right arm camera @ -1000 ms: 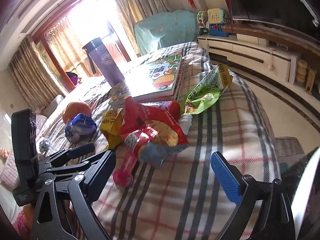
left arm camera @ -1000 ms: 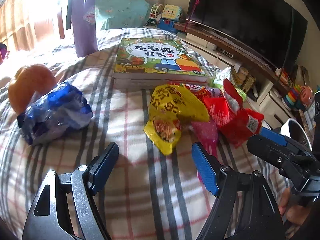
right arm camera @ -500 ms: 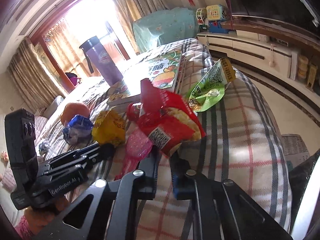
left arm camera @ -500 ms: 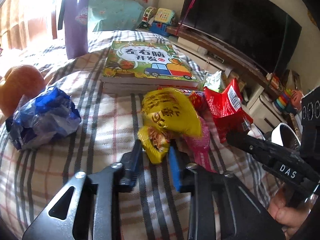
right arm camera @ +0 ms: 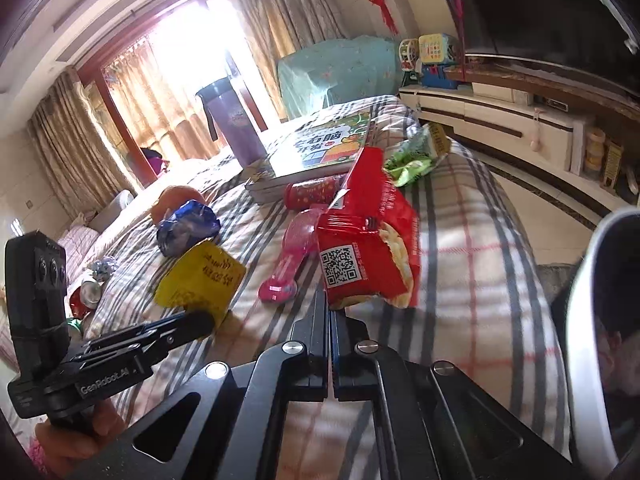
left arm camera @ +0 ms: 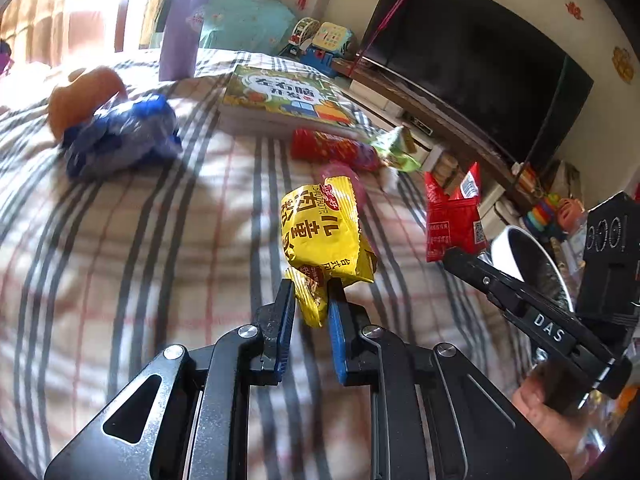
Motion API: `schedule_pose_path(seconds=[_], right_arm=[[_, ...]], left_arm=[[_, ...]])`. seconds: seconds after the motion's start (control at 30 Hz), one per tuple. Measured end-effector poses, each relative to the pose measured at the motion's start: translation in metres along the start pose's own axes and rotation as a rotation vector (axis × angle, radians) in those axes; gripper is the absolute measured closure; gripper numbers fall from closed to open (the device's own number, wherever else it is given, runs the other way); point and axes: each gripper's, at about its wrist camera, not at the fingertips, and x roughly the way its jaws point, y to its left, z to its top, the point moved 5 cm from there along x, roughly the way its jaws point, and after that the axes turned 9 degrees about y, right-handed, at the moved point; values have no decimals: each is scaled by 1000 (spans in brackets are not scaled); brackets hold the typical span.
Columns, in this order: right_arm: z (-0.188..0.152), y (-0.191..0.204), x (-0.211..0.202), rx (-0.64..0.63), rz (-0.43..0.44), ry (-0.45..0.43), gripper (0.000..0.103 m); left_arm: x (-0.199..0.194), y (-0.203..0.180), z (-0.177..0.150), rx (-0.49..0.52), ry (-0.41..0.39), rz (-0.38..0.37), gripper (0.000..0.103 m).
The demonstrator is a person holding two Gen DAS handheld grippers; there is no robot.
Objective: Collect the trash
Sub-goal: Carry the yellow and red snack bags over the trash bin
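**Two wrappers gripped, transfer to bin pending**

Step in hand, as judged: carry of two picked wrappers. Left gripper (left arm camera: pixel 311 312) closing, blue pads (left arm camera: pixel 337 332) already pressed on the lower corner of the yellow wrapper (left arm camera: pixel 324 236), which stands clear above the plaid blanket (left arm camera: pixel 120 248). Right gripper (right arm camera: pixel 329 312) clamped tight, jaws together on the bottom edge of the red wrapper (right arm camera: pixel 362 248), likewise raised. White bin (right arm camera: pixel 588 320) just beside, at the right edge. Next move: swing both toward the bin rim, then release over the opening; thin foil, so slip risk under a weak pinch.

Farther on the blanket, not yet collected: pink spoon (right arm camera: pixel 294 252), blue wrapper (left arm camera: pixel 120 144), red tube (left arm camera: pixel 332 148), green wrapper (right arm camera: pixel 416 152). Beyond: book (left arm camera: pixel 284 96), purple flask (left arm camera: pixel 182 24).
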Motion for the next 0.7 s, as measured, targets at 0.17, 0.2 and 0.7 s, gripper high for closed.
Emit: schedule_pose_path(seconds=[0.17, 0.2, 0.7], right_arm=[[-16, -4, -20, 37, 6, -20, 103], [-19, -4, -24, 40, 6, -22, 103], [-44, 6, -80, 34, 42, -60, 103]], left_arm=[[-16, -12, -16, 2, -10, -26, 90], [-20, -15, -19, 6, -15, -26, 90], [-36, -59, -50, 83, -6, -57, 90]])
